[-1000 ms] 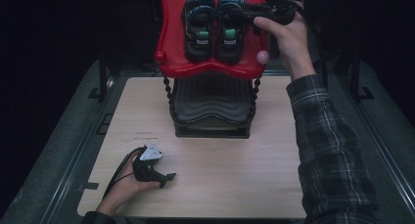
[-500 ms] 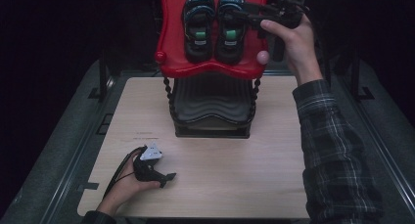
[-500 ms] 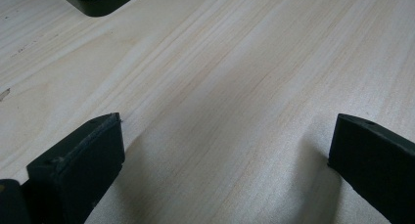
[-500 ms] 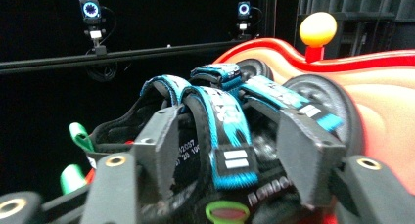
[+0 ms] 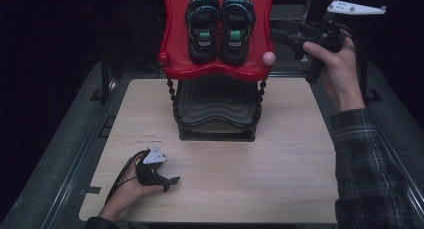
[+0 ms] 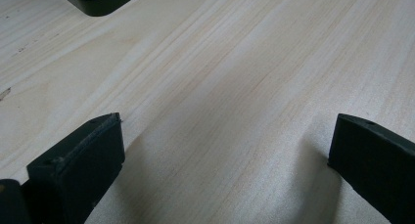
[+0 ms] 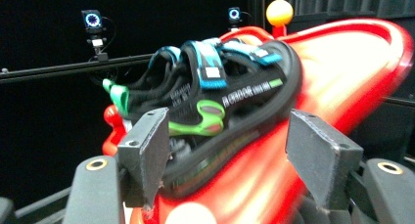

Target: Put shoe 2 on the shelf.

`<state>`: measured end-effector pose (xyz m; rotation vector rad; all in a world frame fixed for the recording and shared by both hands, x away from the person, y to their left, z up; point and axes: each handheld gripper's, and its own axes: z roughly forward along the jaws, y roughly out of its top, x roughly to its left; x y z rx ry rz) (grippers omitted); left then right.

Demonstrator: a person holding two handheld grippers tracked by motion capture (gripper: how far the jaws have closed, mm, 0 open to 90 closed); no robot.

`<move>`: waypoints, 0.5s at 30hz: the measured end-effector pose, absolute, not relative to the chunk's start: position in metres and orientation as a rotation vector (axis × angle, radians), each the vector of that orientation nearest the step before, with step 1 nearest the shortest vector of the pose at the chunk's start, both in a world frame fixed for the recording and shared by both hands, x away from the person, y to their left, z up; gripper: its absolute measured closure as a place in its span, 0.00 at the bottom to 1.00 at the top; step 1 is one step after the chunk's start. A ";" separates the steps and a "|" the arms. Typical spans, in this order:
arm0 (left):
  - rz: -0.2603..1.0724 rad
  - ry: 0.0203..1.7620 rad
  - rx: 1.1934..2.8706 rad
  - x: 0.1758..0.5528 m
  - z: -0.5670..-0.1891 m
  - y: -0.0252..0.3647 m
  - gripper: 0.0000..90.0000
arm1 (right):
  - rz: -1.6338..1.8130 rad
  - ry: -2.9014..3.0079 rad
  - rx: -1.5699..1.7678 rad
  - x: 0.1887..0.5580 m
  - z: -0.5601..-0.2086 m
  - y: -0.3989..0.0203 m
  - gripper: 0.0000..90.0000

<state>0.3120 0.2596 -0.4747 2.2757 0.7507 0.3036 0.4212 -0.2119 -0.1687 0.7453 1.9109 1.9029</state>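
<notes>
A pair of black sandals with blue straps and green tabs lies side by side on a red tray atop a black stand. My right gripper hovers just off the tray's right edge, pointing left at it. Its jaws have just been opening and nothing is between the pads. In the right gripper view the nearer sandal and the tray's rim lie beyond the right gripper. My left gripper rests on the table at the front left, and the left gripper stands open over bare wood.
The black ribbed stand under the tray occupies the table's back centre, with beaded posts at both sides. Pink and red knobs mark the tray's front corners. A metal frame runs around the table, and small cameras hang on a rail behind.
My right hand has drawn back from the right sandal to the right, off the tray's edge, and its jaws have widened. The left hand has stayed where it was.
</notes>
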 end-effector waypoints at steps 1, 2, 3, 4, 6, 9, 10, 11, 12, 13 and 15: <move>0.304 0.751 2.276 0.312 -0.475 0.260 0.00 | 1.902 1.911 0.753 0.418 -0.172 -0.216 0.36; 0.304 0.751 2.276 0.312 -0.475 0.260 0.00 | 1.899 1.908 0.755 0.415 -0.176 -0.220 0.36; 0.304 0.751 2.276 0.312 -0.475 0.260 0.00 | 1.892 1.912 0.761 0.411 -0.179 -0.224 0.36; 0.303 0.751 2.276 0.312 -0.475 0.260 0.00 | 1.884 1.915 0.766 0.408 -0.183 -0.227 0.36; 0.303 0.751 2.276 0.312 -0.475 0.260 0.00 | 1.878 1.914 0.774 0.402 -0.193 -0.235 0.36; 0.301 0.751 2.277 0.312 -0.475 0.260 0.00 | 1.864 1.923 0.791 0.395 -0.203 -0.241 0.36; 0.301 0.751 2.277 0.312 -0.475 0.260 0.00 | 1.854 1.930 0.802 0.390 -0.214 -0.246 0.36; 0.302 0.751 2.277 0.312 -0.475 0.260 0.00 | 1.846 1.936 0.810 0.387 -0.220 -0.248 0.36; 0.302 0.751 2.277 0.312 -0.475 0.260 0.00 | 1.836 1.944 0.816 0.384 -0.226 -0.250 0.36; 0.301 0.751 2.277 0.312 -0.475 0.260 0.00 | 1.829 1.950 0.822 0.381 -0.232 -0.252 0.36; 0.301 0.751 2.277 0.312 -0.475 0.260 0.00 | 1.816 1.964 0.837 0.375 -0.245 -0.256 0.35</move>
